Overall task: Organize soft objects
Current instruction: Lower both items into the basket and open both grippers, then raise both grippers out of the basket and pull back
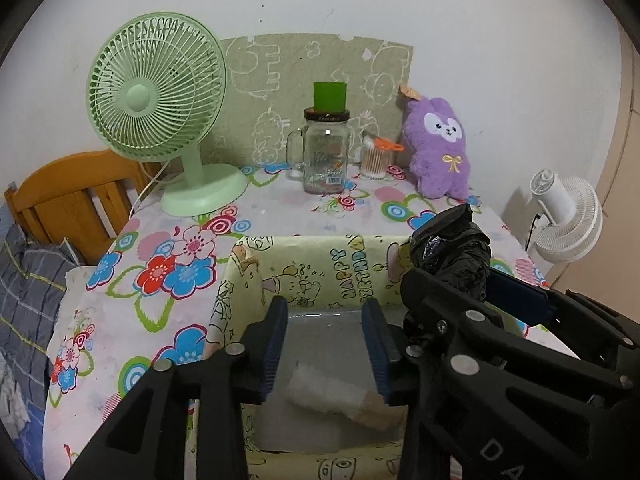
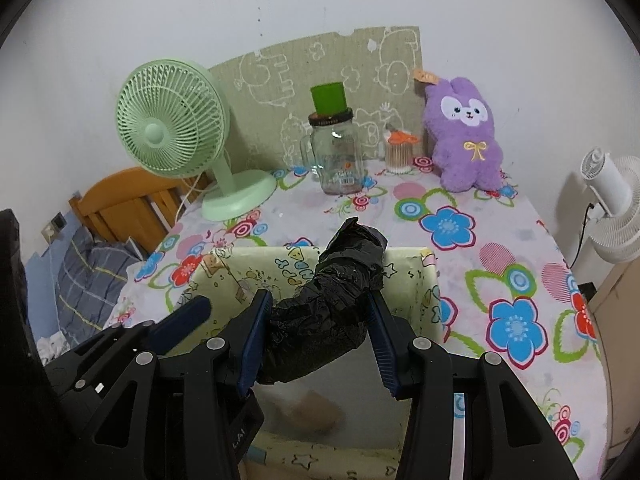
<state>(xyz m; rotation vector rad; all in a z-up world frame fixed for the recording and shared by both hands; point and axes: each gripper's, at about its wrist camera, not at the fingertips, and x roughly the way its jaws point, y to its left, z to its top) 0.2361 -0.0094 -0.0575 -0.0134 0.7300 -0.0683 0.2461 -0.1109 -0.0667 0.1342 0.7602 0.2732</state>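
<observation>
A yellow cartoon-print box [image 1: 316, 268] [image 2: 416, 280] sits on the floral table. A white and tan fluffy item [image 1: 340, 396] [image 2: 312, 412] lies inside it. My left gripper [image 1: 326, 344] is open and empty above the box. My right gripper [image 2: 320, 340] is shut on a crumpled black plastic bag [image 2: 336, 296] [image 1: 452, 248] over the box opening. A purple plush rabbit [image 1: 438, 148] [image 2: 466, 136] sits upright at the table's back right.
A green desk fan [image 1: 160, 120] [image 2: 180, 136] stands at the back left. A glass jar with a green cup on top [image 1: 326, 148] [image 2: 334, 148] and a cotton swab pot [image 1: 374, 158] [image 2: 400, 152] stand against the wall. A white fan [image 1: 568, 216] [image 2: 616, 208] is off the right edge.
</observation>
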